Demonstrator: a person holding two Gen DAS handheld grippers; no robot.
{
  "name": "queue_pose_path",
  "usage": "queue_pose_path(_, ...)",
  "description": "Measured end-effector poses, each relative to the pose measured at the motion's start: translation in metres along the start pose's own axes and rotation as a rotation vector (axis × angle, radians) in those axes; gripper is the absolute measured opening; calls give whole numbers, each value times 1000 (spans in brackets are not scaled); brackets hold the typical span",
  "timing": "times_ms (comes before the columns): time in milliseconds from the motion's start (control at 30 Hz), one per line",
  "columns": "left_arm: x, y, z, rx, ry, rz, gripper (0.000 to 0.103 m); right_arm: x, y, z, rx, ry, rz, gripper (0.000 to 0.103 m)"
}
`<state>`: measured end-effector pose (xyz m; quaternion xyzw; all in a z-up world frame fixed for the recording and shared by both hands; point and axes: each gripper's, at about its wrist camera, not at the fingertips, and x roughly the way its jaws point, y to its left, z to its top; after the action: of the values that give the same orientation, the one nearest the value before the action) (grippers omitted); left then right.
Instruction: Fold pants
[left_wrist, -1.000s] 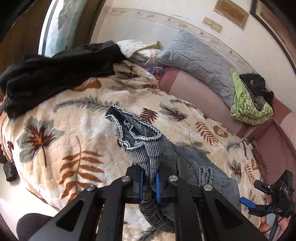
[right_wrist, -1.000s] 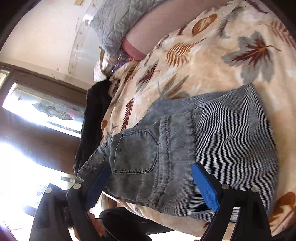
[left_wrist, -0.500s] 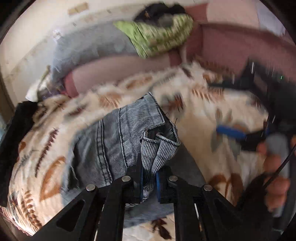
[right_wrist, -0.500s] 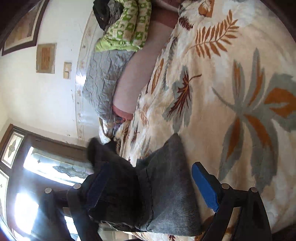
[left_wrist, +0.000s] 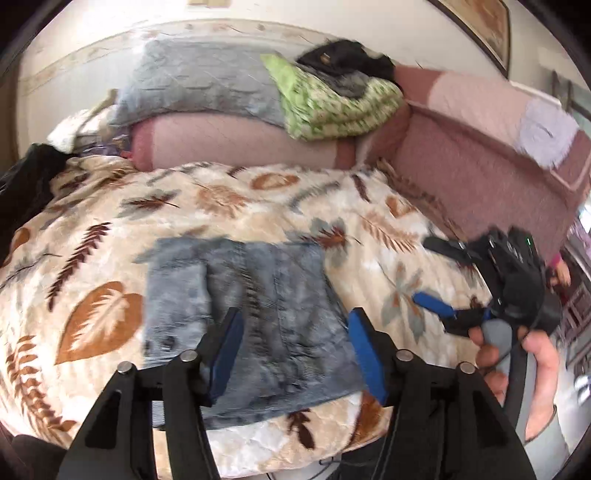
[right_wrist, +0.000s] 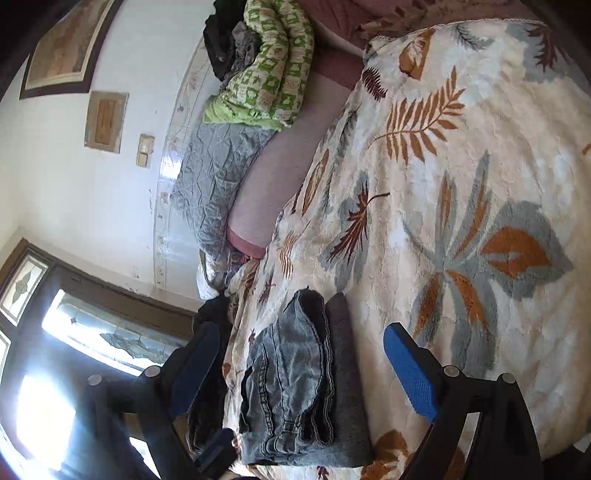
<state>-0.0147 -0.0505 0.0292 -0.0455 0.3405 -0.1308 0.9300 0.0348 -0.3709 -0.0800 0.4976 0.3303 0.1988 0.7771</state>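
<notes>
On the near edge of the bed, on the cream fleece blanket printed with brown, rust and grey leaves (left_wrist: 229, 206), the faded grey-blue denim pants (left_wrist: 251, 317) lie folded into a compact flat stack. Left wrist view: stack sits square, a seam line running near-to-far across its top layer, its left part a smoother panel. Right wrist view: same pants (right_wrist: 306, 387) seen from the side, several layers visible at the folded edge, a darker plain panel underneath on the right.

Left gripper (left_wrist: 295, 354): black arms, blue pads, hovering over the near half of the stack. Jaws opening, pads well apart; the pants lie below and between them, but neither pad presses on the cloth. Nothing held.

Right gripper (right_wrist: 299, 369): jaws spread wide, one pad left of the stack and the other right of it over bare blanket. No contact with the denim that I can see. In the left wrist view this gripper (left_wrist: 439, 280) shows at the right, over the blanket and well apart from the pants, with the person's hand (left_wrist: 517, 362) wrapped on its grey handle.

Far side of the bed: long pink bolster (left_wrist: 240, 144) against the wall, a grey quilted pillow (left_wrist: 199, 81) leaning on it, a green patterned folded quilt (left_wrist: 332, 103) with dark clothing (left_wrist: 343, 59) on top. Black garment (left_wrist: 26, 177) at far left edge
</notes>
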Motion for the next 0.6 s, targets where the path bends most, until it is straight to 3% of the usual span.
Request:
queue_pose_path(67, -7, 34, 4, -81, -46, 102, 67, 9, 12, -11, -9, 77, 48, 92)
queue_pose_path(133, 7, 65, 4, -147, 11, 200, 67, 22, 30, -23, -24, 156, 84, 92)
queue_pose_path(167, 17, 79, 2, -182, 39, 213, 67, 30, 40, -28, -30, 187, 107, 92)
queue_pose_path(233, 35, 92, -5, -203, 79, 216, 67, 48, 56, -37, -32, 264, 134, 92)
queue_pose_path(300, 54, 91, -16, -167, 151, 196, 67, 66, 59, -46, -11, 313, 105, 92)
queue_pose_path(333, 62, 89, -23, -148, 187, 164, 67, 74, 54, -52, -1, 325, 70, 93)
queue_pose_path(400, 69, 82, -33, -123, 201, 165, 67, 94, 29, -67, 3, 392, -126, 94)
queue_pose_path(500, 63, 83, -36, -124, 172, 150, 67, 85, 10, -75, 67, 346, -64, 92)
queue_pose_path(600, 55, 94, -29, -178, 145, 108, 67, 65, 29, -68, 29, 283, -127, 92)
